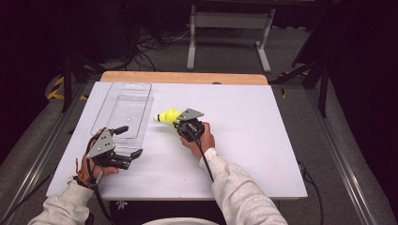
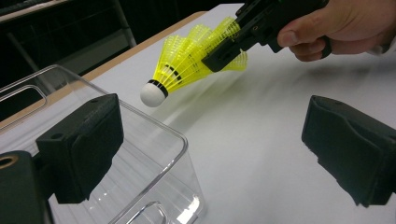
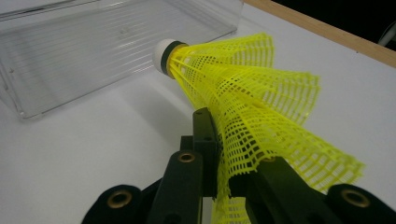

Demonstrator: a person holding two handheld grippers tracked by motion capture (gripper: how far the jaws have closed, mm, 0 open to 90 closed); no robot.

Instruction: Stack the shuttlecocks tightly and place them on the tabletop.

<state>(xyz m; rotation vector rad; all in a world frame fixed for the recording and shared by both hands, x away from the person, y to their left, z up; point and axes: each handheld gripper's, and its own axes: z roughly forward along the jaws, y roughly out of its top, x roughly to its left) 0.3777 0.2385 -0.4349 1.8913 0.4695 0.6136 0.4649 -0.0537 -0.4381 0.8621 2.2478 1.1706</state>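
While the yellow shuttlecock (image 1: 168, 116) is pinched by its mesh skirt between the nearly closed jaws of the right gripper (image 1: 183, 124), its white cork tip is held off the white table (image 1: 244, 140), pointed toward the clear plastic bin (image 1: 123, 112) just beside it. At the bin's near end the left gripper (image 1: 127, 143) is kept with its jaws spread wide and nothing gripped, one jaw seen in front of the bin's corner.
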